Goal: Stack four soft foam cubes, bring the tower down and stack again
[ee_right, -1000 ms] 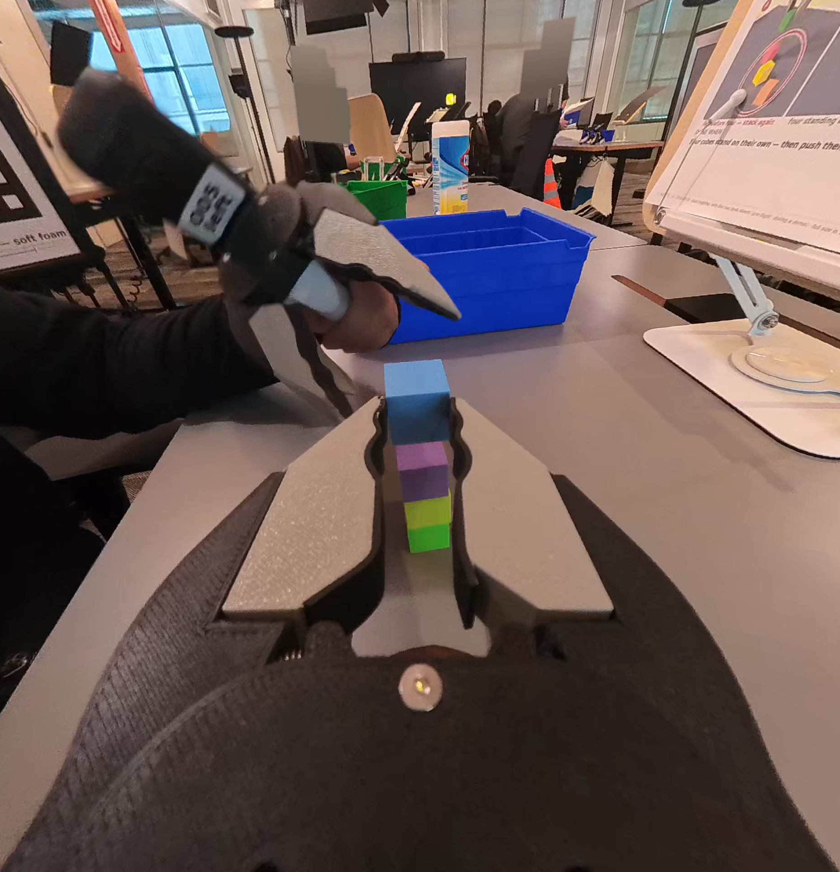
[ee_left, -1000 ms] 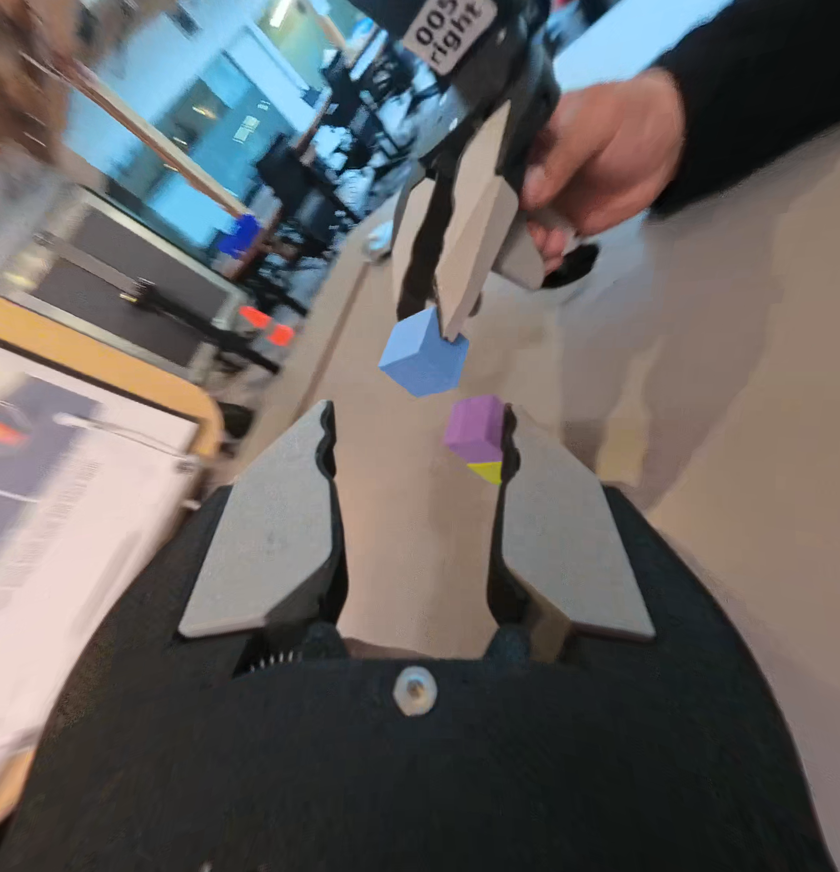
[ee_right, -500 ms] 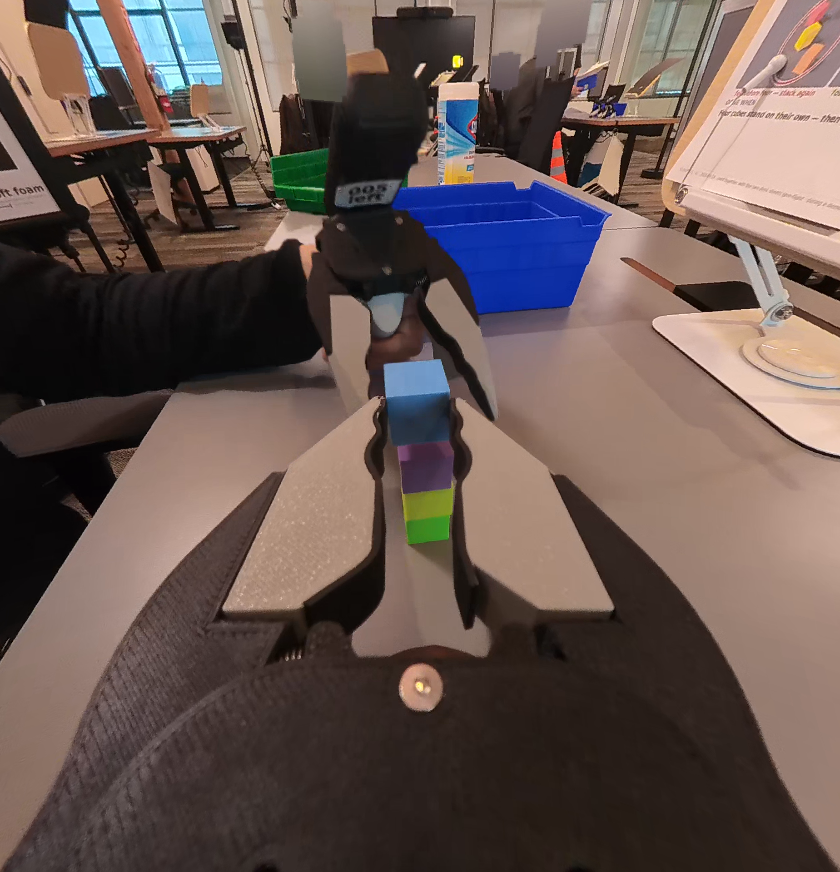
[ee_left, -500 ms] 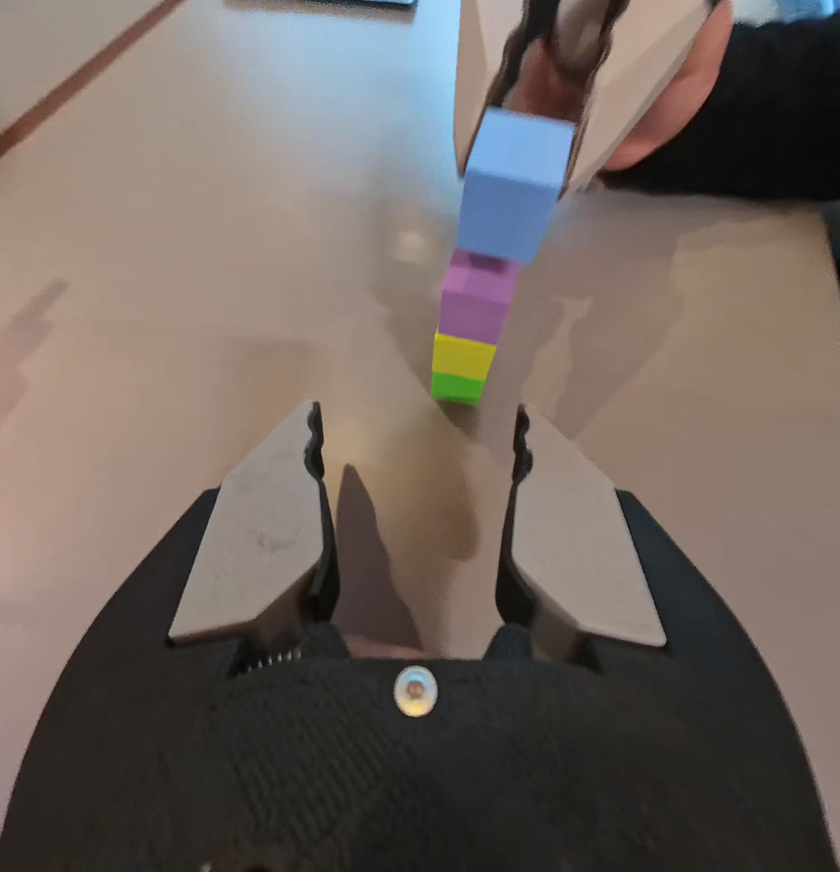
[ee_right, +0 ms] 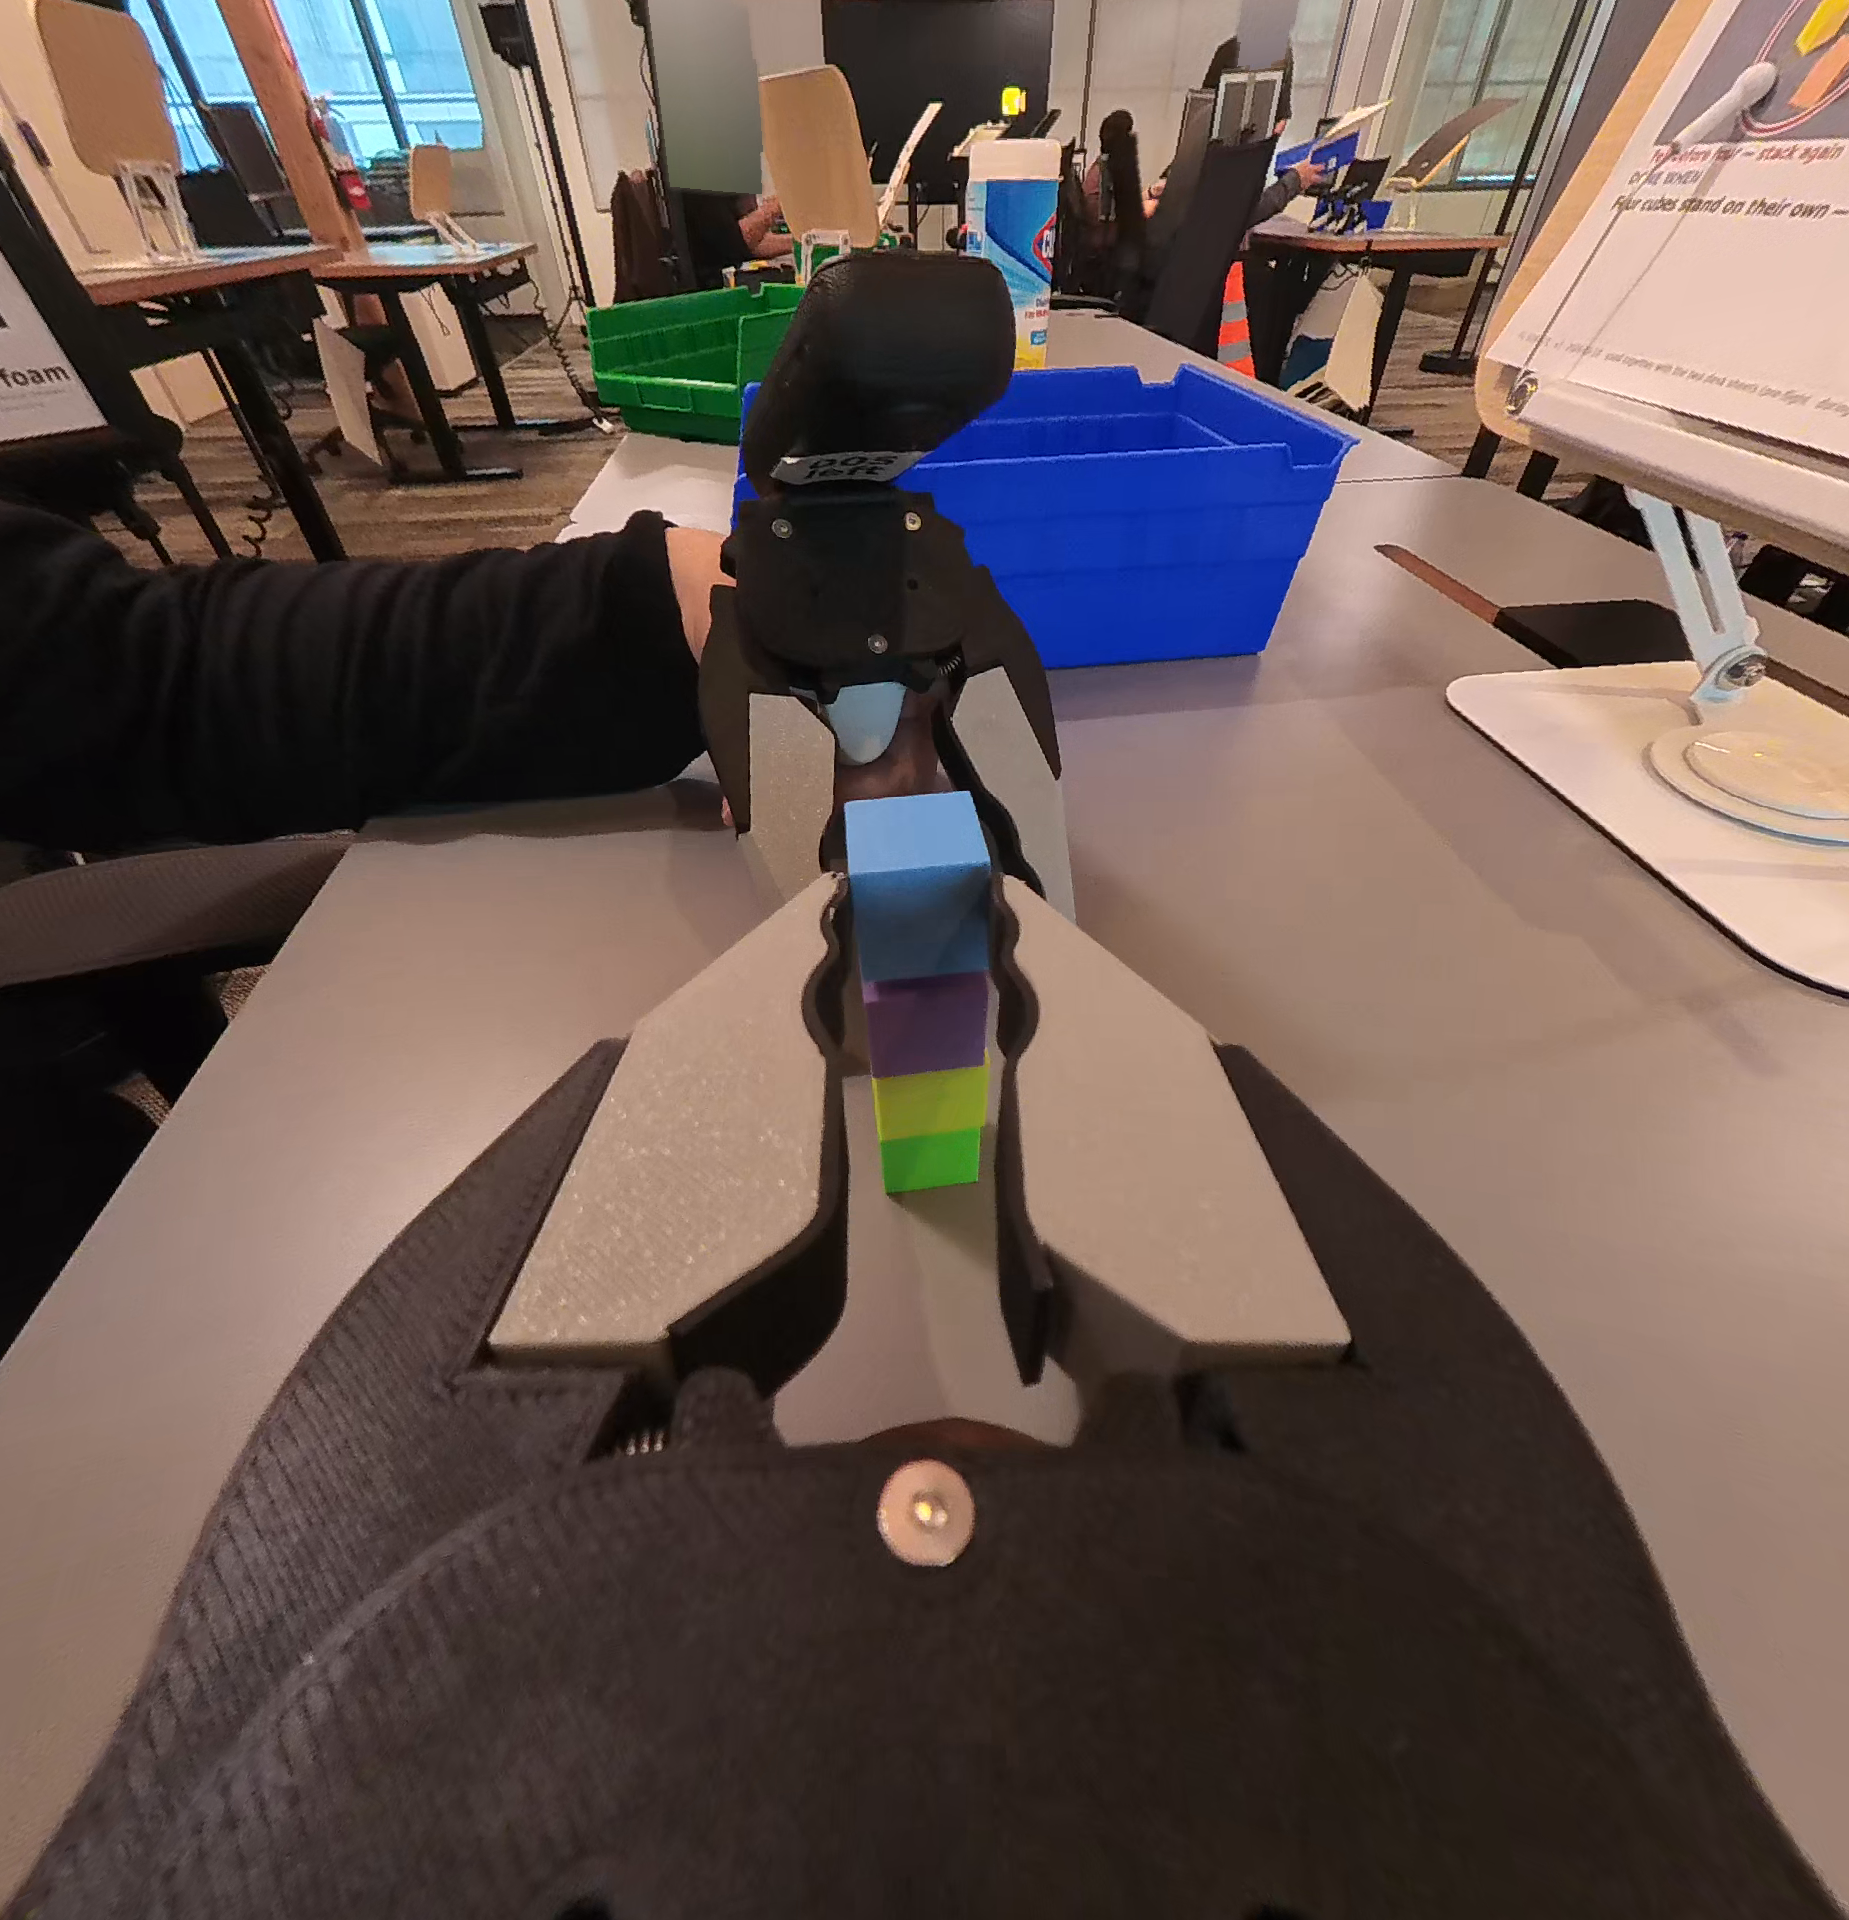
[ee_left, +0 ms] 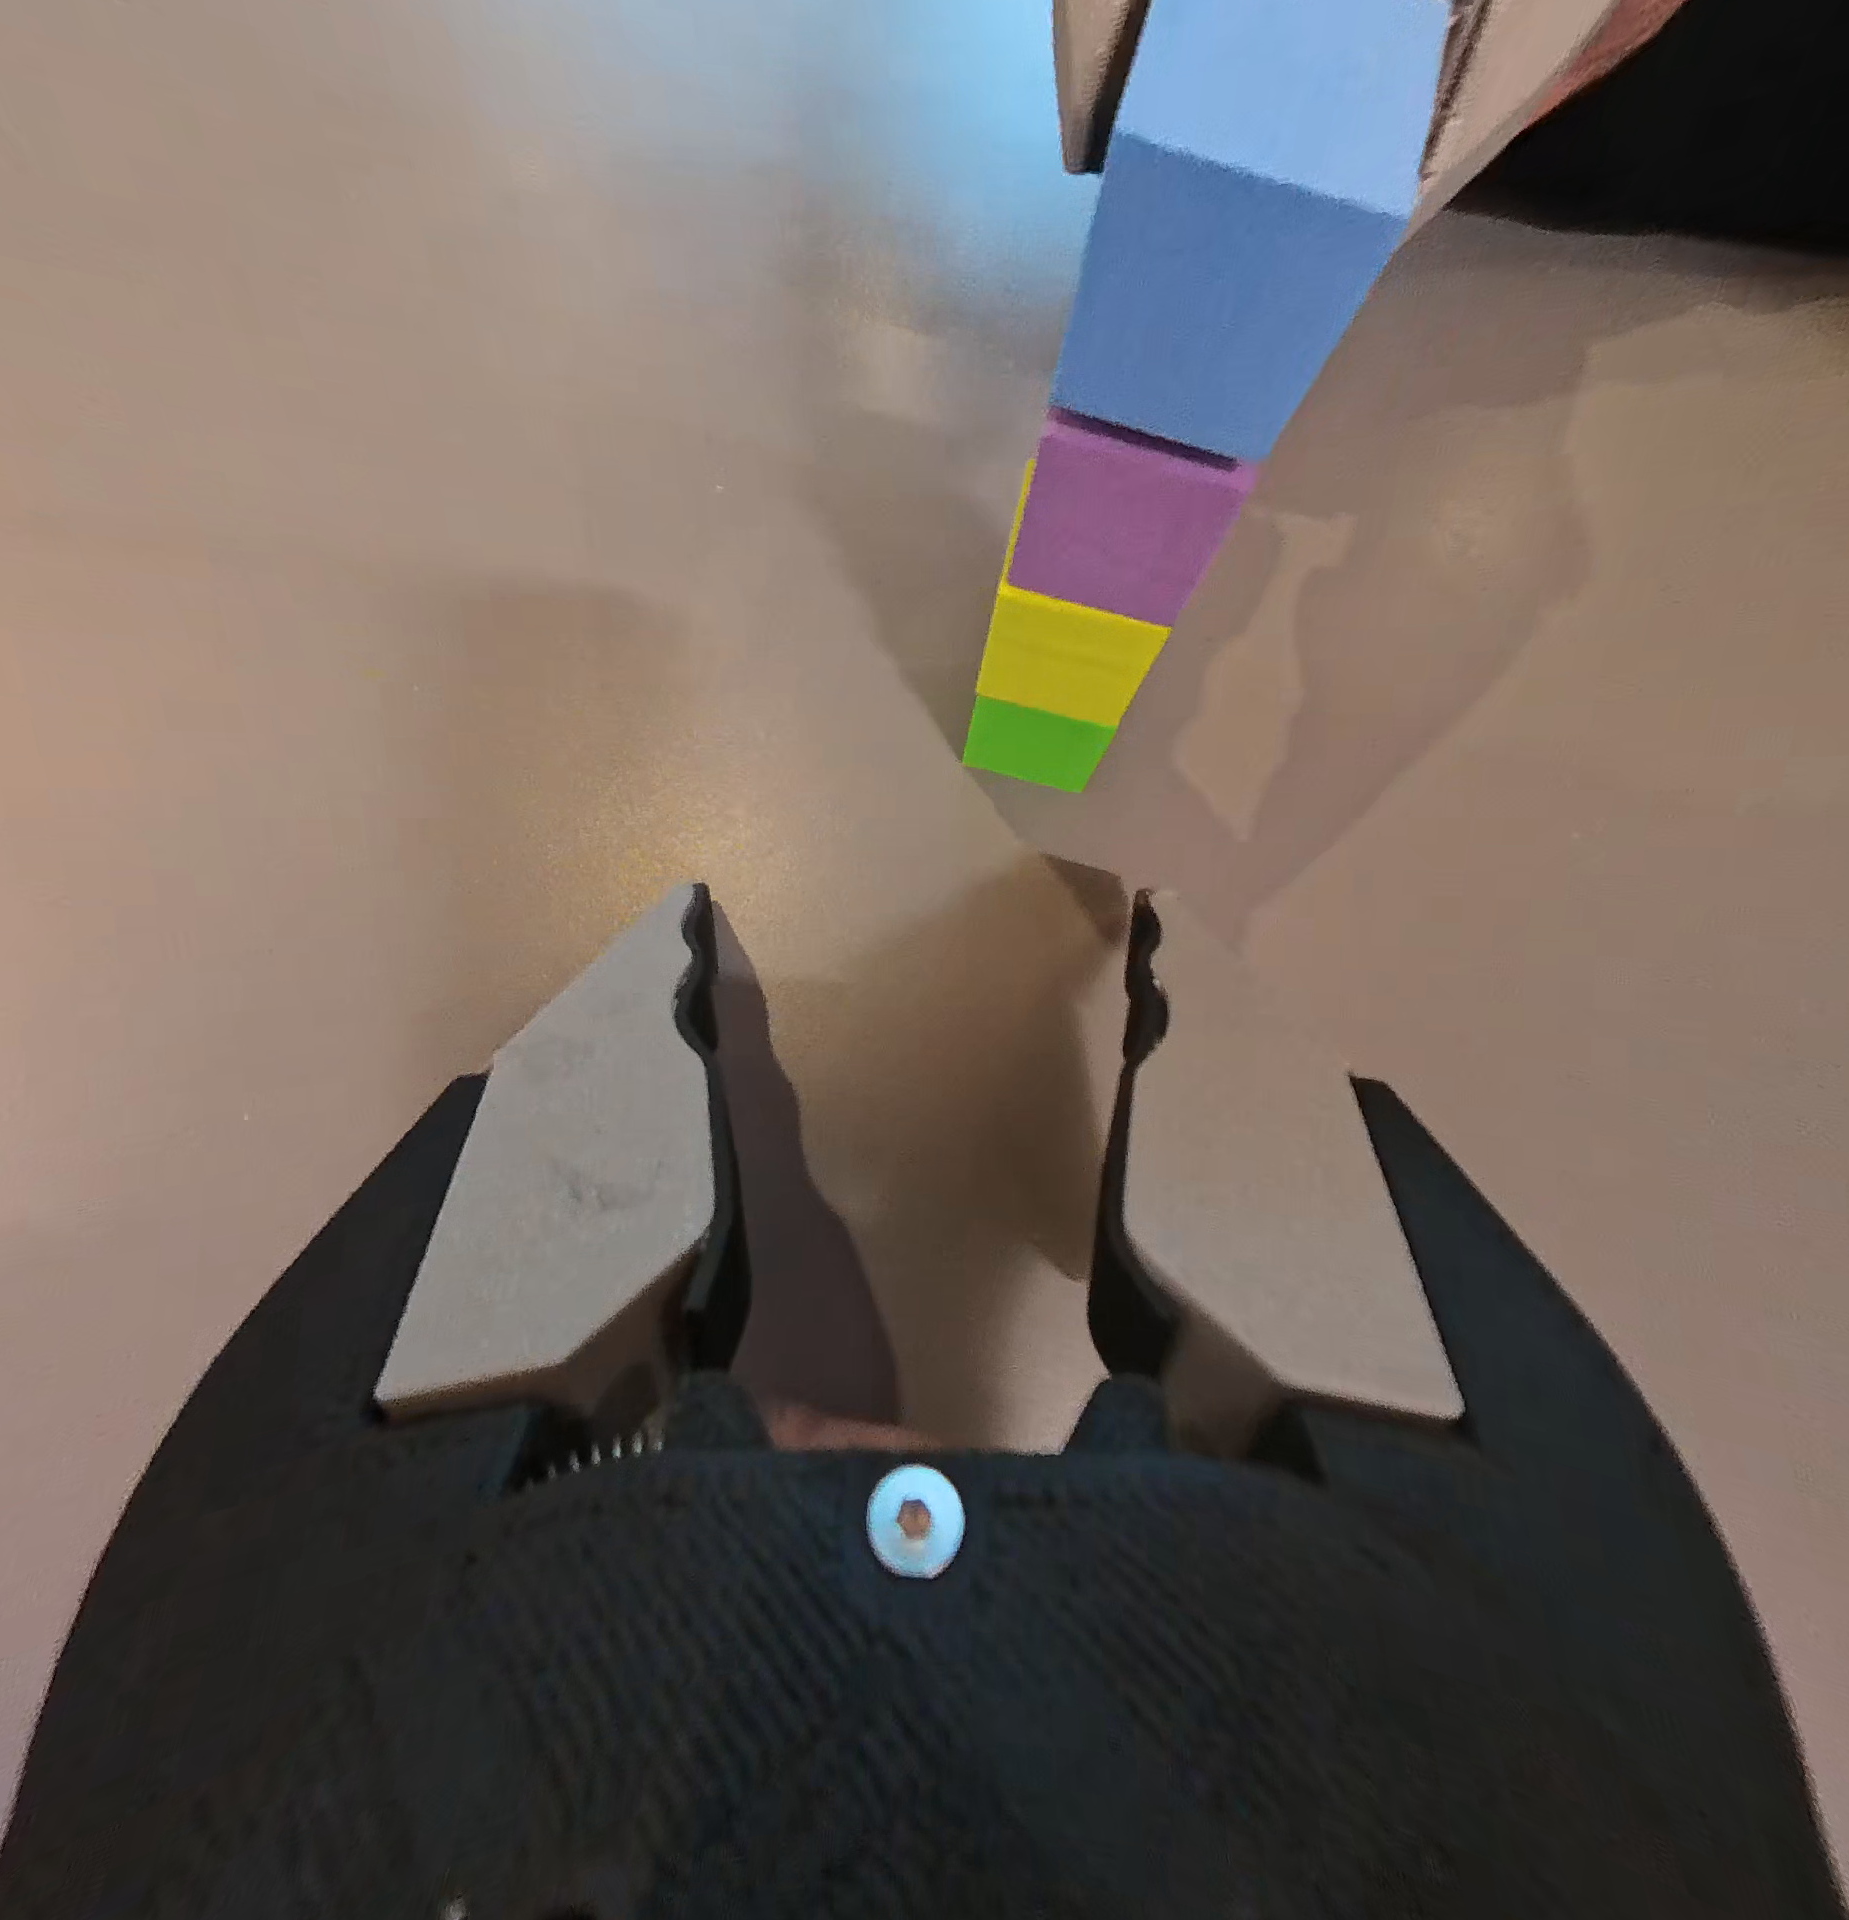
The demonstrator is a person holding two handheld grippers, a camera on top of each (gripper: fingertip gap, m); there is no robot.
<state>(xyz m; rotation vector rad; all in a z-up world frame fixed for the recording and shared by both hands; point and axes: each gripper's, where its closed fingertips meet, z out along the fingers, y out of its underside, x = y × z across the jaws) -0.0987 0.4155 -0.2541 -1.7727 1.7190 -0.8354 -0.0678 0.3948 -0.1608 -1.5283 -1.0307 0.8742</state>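
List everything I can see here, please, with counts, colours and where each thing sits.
blue foam cube: 1, blue, top of the tower, between the right gripper's fingers
purple foam cube: 1, purple, second from top
yellow foam cube: 1, yellow, third
green foam cube: 1, green, bottom, on the table
table: 1, grey
blue bin: 1, behind the tower
green bin: 1, farther back
wipes canister: 1, white and blue, behind the bins
document stand: 1, white, right side
left gripper: 1, open, empty
right gripper: 1, closed on the blue cube
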